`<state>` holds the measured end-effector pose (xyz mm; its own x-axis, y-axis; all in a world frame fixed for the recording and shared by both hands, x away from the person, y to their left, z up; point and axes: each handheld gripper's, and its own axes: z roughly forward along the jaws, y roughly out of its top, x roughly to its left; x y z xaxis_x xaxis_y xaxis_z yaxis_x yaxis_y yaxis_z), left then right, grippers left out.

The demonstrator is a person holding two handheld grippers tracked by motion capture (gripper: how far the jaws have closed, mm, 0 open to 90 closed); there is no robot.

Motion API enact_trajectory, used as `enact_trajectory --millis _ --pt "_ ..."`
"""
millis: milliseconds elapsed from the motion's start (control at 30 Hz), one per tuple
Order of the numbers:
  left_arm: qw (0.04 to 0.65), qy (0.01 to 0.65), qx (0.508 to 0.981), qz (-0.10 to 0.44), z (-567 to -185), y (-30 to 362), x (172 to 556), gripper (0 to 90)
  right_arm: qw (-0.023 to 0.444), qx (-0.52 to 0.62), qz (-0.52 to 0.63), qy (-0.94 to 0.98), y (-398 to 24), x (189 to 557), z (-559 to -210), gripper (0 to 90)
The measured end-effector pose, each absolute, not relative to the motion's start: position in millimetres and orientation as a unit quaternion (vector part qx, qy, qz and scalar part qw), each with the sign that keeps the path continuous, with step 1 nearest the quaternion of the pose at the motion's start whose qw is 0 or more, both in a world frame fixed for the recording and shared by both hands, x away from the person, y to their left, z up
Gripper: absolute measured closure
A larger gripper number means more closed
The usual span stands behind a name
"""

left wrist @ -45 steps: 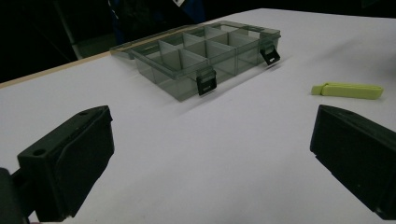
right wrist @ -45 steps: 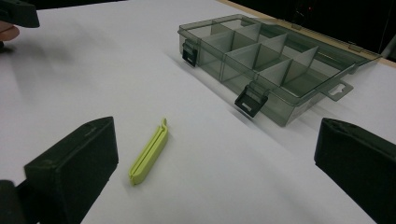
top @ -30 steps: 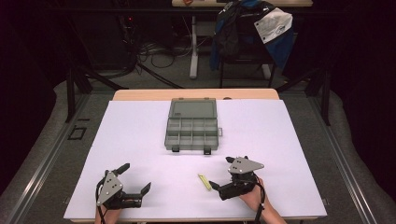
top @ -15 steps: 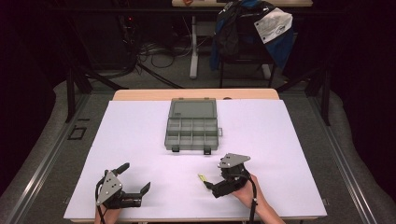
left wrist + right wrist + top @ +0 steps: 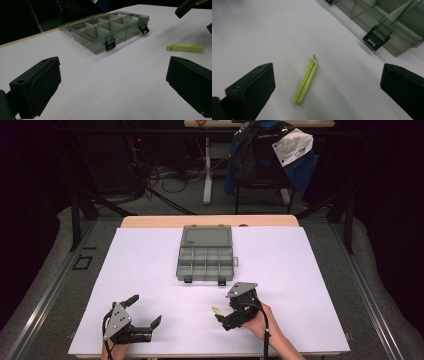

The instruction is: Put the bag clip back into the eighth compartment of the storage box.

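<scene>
The right tongs hover wide open just above the table in the high view, beside a small green clip; the left tongs sit open too, well apart. In the left gripper view, the clip lies flat near an open compartment box. In the right gripper view, the clip lies between the spread jaws, untouched.

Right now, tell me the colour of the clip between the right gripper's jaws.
Light yellow-green clip, clearest in the right gripper view.
</scene>
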<state>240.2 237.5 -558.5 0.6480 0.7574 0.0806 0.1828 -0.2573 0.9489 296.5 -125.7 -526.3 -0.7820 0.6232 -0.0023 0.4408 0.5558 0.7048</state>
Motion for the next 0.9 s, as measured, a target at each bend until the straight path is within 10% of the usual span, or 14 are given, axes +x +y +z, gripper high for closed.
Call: enact_trajectory --millis 300,900 --pt "0.520 0.317 0.744 0.274 -559 237 241 0.0 0.121 0.303 0.341 0.882 -120 299 -526 0.0" --pt "0.519 0.317 0.746 0.273 -559 238 242 0.0 0.093 0.305 0.301 0.899 -103 295 -532 53.1"
